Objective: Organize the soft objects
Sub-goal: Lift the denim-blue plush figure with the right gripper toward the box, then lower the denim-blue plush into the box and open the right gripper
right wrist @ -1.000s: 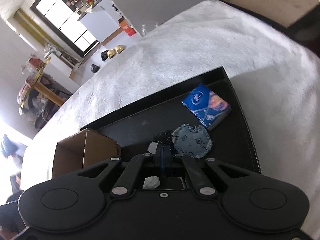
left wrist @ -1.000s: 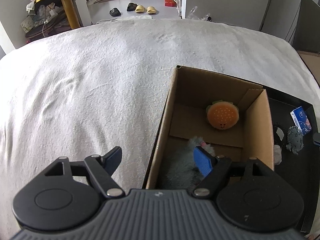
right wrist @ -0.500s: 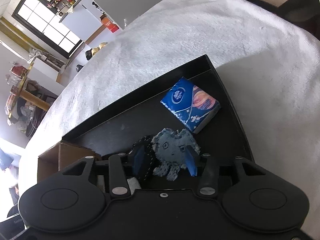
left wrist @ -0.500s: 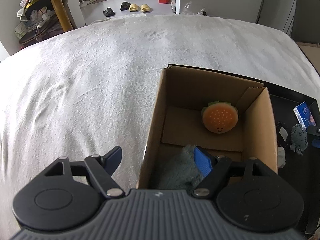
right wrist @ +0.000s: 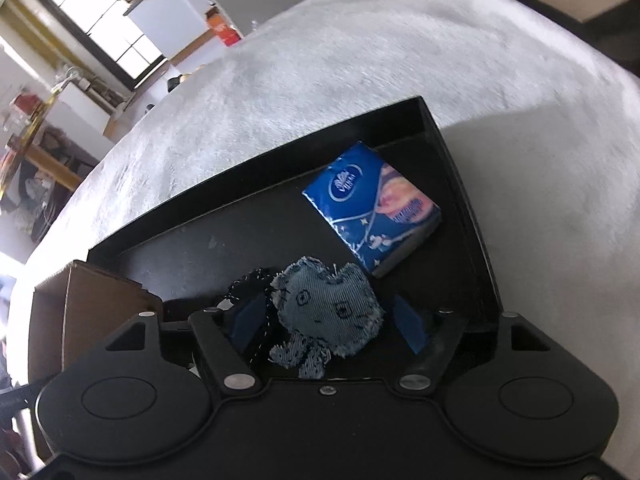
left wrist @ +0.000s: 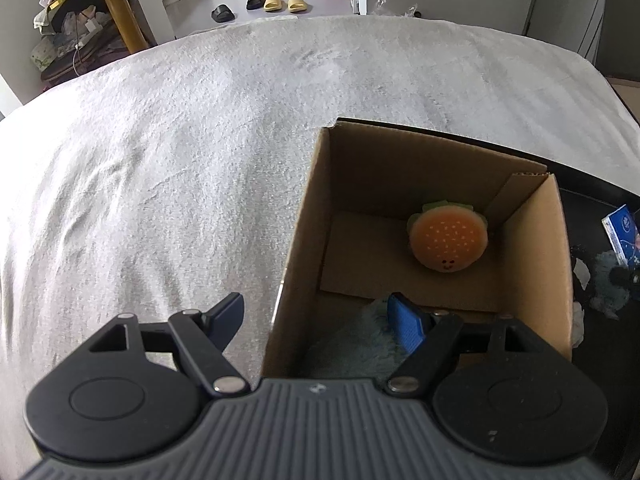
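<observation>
A cardboard box stands on the white bedcover and holds an orange burger plush and a grey-blue fluffy plush. My left gripper is open and straddles the box's left wall, one finger outside and one inside above the fluffy plush. In the right wrist view a light denim doll lies on the black tray, partly over a dark denim plush. My right gripper has its jaws opening, with the doll between the fingers and the pads apart from it.
A blue tissue pack lies on the tray beyond the doll. The box stands at the tray's left end. White bedcover spreads all around. Slippers, a table and clutter are on the floor far behind.
The right gripper went from shut to wide open and sank toward the denim doll, which now lies between its fingers. The left gripper drifted slightly lower along the box, still open.
</observation>
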{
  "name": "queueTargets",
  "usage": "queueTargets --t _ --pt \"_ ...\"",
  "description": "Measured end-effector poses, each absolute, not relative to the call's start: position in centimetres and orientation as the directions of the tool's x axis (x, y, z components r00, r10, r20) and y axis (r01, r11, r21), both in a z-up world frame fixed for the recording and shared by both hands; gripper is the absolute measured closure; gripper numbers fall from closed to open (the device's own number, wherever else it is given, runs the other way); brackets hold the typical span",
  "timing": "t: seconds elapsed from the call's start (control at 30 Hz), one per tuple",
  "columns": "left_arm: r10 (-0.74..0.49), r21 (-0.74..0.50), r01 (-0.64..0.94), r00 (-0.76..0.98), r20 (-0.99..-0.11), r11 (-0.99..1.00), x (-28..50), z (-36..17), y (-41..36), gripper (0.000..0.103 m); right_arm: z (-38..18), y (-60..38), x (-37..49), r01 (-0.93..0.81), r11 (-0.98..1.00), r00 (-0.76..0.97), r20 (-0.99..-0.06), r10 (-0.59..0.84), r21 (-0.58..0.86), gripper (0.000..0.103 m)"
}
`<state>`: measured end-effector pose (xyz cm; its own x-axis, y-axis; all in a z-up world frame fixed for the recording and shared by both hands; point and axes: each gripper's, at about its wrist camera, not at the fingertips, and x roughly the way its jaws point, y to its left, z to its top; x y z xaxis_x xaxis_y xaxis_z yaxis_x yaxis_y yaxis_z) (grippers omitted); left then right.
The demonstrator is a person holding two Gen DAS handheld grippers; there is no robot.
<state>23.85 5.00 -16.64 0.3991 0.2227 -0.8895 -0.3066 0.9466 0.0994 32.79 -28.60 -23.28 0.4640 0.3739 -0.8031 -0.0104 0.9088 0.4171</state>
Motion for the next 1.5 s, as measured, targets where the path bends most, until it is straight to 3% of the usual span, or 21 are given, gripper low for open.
queueTargets --t 0.07,0.1,0.37,1.07,1.23,1.5 --pt "0.220 0.096 -0.308 0.398 -0.890 0.946 23.8 -16.6 4.9 0.026 -23.2 -28.4 32.6 -0.023 0.916 0.473 -0.803 0.362 0.400 0.045" --pt "0.218 0.094 -0.308 0.399 -0.891 0.947 23.8 -16.5 4.7 0.025 -23.1 -28.4 32.5 -0.029 0.921 0.470 -0.807 0.356 0.389 0.070" --pt "0.205 0.083 -0.293 0.414 -0.887 0.952 23.2 -15.7 4.5 0.026 -22.3 -29.3 31.5 -0.026 0.900 0.474 -0.787 0.394 0.434 0.092" --pt "0.159 -0.013 -0.317 0.509 -0.846 0.948 20.0 -13.3 7.3 0.030 -12.0 -24.7 27.1 -0.156 0.865 0.563 -0.677 0.474 0.476 0.094" --pt "0.138 -0.062 -0.342 0.528 -0.838 0.938 19.4 -13.6 8.6 0.040 -11.0 -22.1 26.5 -0.196 0.864 0.560 -0.670 0.487 0.464 0.094" --pt "0.069 -0.130 -0.326 0.533 -0.843 0.936 18.5 -15.4 9.6 0.068 -9.7 -18.0 26.0 -0.241 0.864 0.555 -0.667 0.496 0.443 0.093"
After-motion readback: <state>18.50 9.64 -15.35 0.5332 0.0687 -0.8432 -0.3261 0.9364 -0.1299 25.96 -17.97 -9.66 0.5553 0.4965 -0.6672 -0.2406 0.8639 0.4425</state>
